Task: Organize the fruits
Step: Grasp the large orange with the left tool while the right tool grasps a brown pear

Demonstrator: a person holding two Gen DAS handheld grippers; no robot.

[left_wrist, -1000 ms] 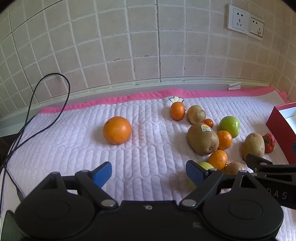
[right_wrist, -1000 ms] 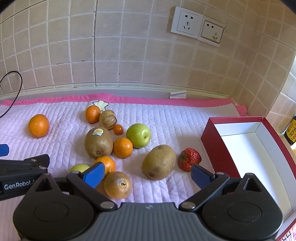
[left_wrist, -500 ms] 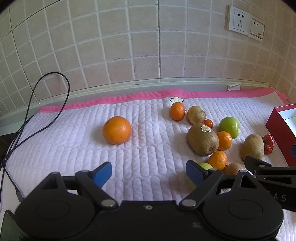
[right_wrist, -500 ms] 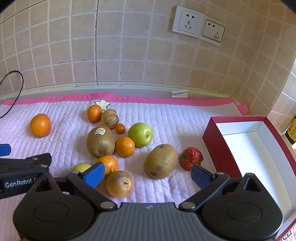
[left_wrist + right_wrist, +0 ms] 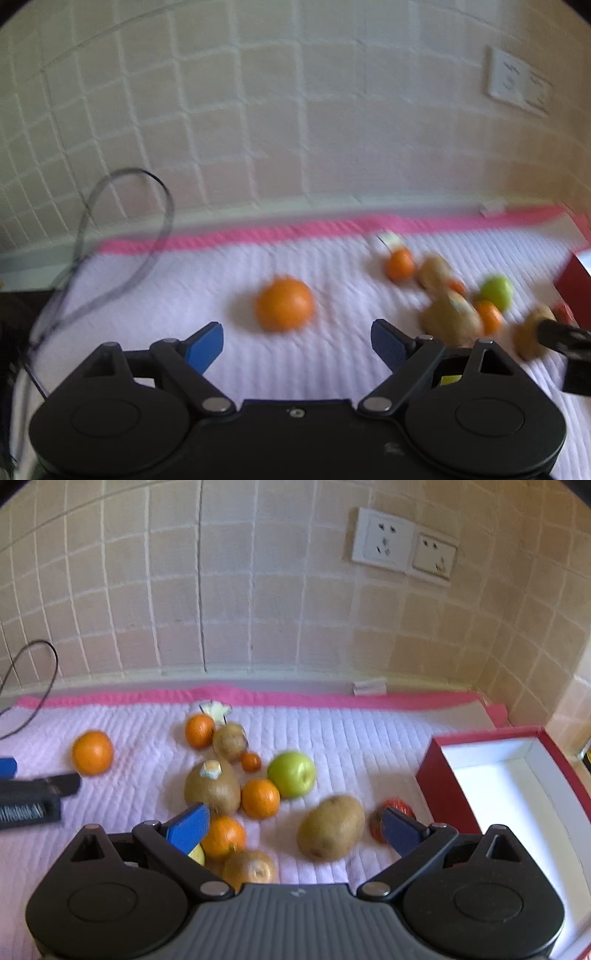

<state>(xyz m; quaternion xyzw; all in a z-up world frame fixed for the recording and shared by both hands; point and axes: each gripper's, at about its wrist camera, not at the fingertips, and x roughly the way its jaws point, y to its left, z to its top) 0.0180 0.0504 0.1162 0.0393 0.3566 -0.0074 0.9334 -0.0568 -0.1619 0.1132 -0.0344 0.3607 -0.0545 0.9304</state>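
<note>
Left gripper (image 5: pixel 296 343): spread wide, empty, aimed at lone large orange (image 5: pixel 285 304), set apart from the cluster on white quilted mat (image 5: pixel 184 295); probably the next pick. Right gripper (image 5: pixel 294 828): likewise released, holding nothing, poised over clustered fruit, with brown kiwifruit (image 5: pixel 331 827) and strawberry (image 5: pixel 376 823) near its span. Red box (image 5: pixel 436 775), white-lined, empty, to the right; presumably the destination. Sticker on larger kiwifruit (image 5: pixel 212 787) unreadable; lettering on opposite gripper body blurred.

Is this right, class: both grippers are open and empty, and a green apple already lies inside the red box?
Not quite. The right wrist view shows the red box empty; the green apple lies on the quilted mat. Both the left gripper and right gripper are open and empty.
</note>
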